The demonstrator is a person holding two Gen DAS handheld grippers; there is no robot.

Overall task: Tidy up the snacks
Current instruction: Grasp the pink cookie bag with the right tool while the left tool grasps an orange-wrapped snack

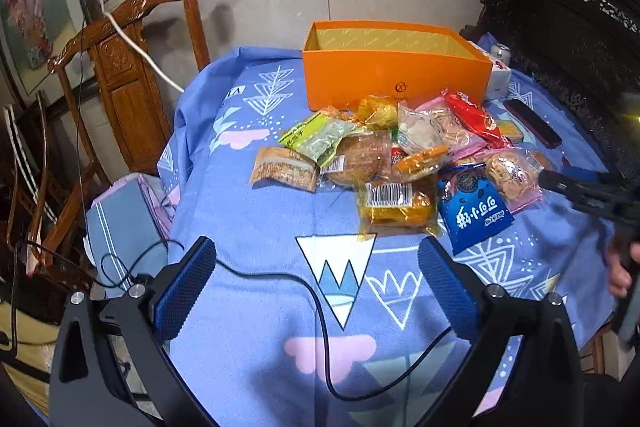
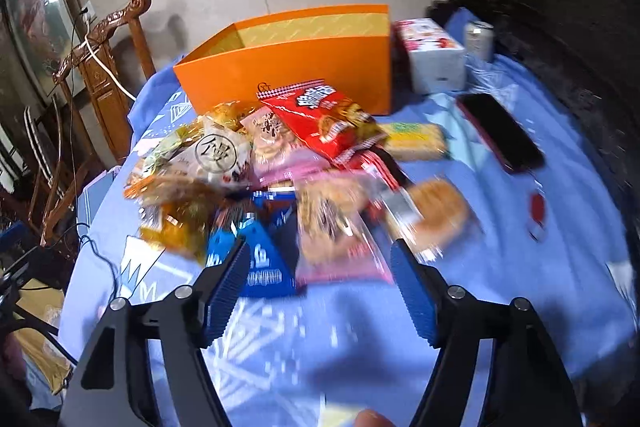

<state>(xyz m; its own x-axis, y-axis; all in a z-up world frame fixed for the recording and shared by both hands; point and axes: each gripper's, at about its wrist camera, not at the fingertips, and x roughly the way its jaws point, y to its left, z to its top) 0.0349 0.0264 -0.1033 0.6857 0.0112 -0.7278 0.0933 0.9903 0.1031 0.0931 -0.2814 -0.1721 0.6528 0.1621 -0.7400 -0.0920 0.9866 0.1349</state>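
A pile of several wrapped snacks point(image 1: 400, 155) lies on the blue cloth in front of an open orange box point(image 1: 396, 67). The box looks empty inside. My left gripper point(image 1: 316, 267) is open and empty, just short of a yellow pack point(image 1: 394, 205) and a blue pack point(image 1: 474, 211). My right gripper point(image 2: 318, 275) is open and empty, right at the near edge of the pile point(image 2: 280, 163), with a pink biscuit pack point(image 2: 332, 231) and the blue pack point(image 2: 260, 263) between its fingers. The orange box point(image 2: 296, 71) stands behind. The right gripper also shows at the left wrist view's right edge point(image 1: 576, 185).
A white carton point(image 2: 432, 55) and a can point(image 2: 480, 41) stand right of the box. A dark phone point(image 2: 500, 137) lies on the cloth at right. A carved wooden chair point(image 1: 120, 67) stands left of the table. A black cable point(image 1: 320, 307) crosses the cloth near my left gripper.
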